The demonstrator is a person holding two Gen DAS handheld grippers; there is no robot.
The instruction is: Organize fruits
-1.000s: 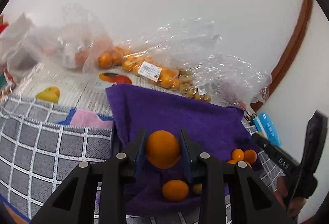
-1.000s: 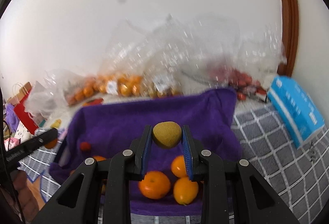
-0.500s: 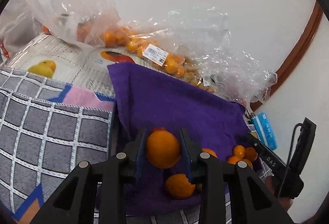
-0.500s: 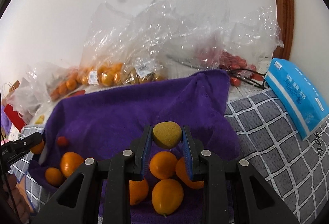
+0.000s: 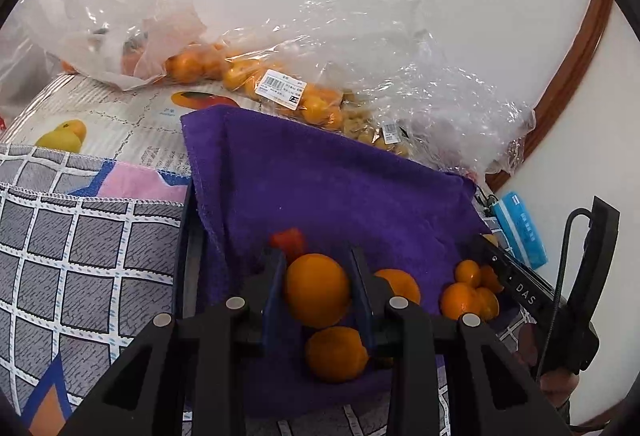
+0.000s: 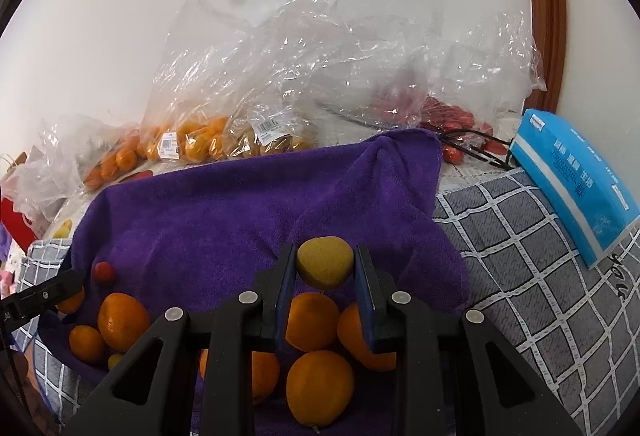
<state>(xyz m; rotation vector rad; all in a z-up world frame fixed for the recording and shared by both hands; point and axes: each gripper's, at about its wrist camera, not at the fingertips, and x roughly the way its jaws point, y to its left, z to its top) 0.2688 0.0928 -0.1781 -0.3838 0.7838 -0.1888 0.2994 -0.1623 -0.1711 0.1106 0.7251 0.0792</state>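
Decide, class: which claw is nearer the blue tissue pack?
Right. The tissue pack lies beside the right claw, which holds a yellow-green fruit; the left claw, gripping an orange, sits farther across the purple towel.

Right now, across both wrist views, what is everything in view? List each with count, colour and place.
towel: one, purple, centre of the table
loose oranges: several, orange, near end of the towel
small tomato: one, red, on the towel's left side
fruit bags: several, clear, along the wall
tissue pack: one, blue, right side
checked cloth: grey and white, beside the towel
held orange: one, in the left gripper
held fruit: one, yellow-green, in the right gripper
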